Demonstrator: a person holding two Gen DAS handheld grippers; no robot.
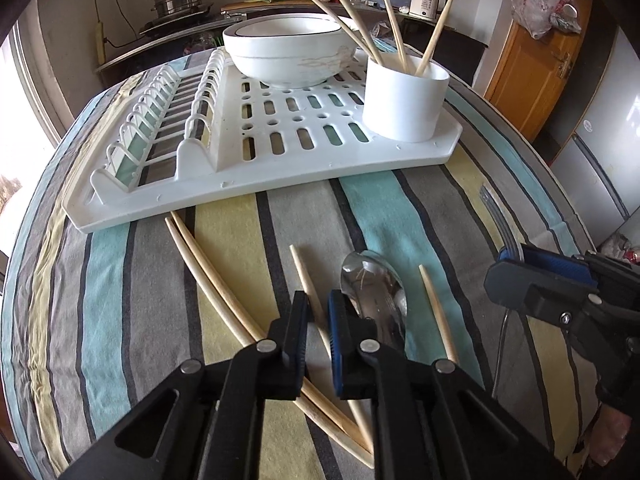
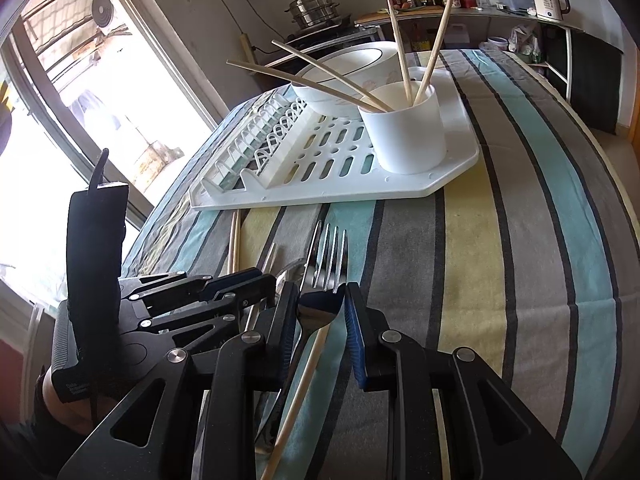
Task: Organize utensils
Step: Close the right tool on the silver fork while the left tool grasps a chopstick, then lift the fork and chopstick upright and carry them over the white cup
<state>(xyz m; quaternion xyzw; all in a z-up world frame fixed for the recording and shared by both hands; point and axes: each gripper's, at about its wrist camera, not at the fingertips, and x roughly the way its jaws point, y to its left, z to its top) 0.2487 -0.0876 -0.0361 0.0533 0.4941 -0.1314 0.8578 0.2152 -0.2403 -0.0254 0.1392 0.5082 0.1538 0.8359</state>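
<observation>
Spoon (image 1: pixel 376 292) handle hidden under left claw (image 1: pixel 318 312); fork (image 2: pixel 320 280) handle cut off.

Left gripper (image 1: pixel 318 304) reaches toward 12 o'clock, its fingers slightly parted. Right gripper (image 2: pixel 320 312) sits at its 3 o'clock, fingers spread wider, also pointing to 12.

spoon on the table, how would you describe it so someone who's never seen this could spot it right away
Start at the white dish rack on the striped tablecloth, then look at the loose utensils on the cloth in front of it. The spoon lies among pale wooden chopsticks, just right of the left gripper. It is the only shiny metal piece with a rounded bowl.
</observation>
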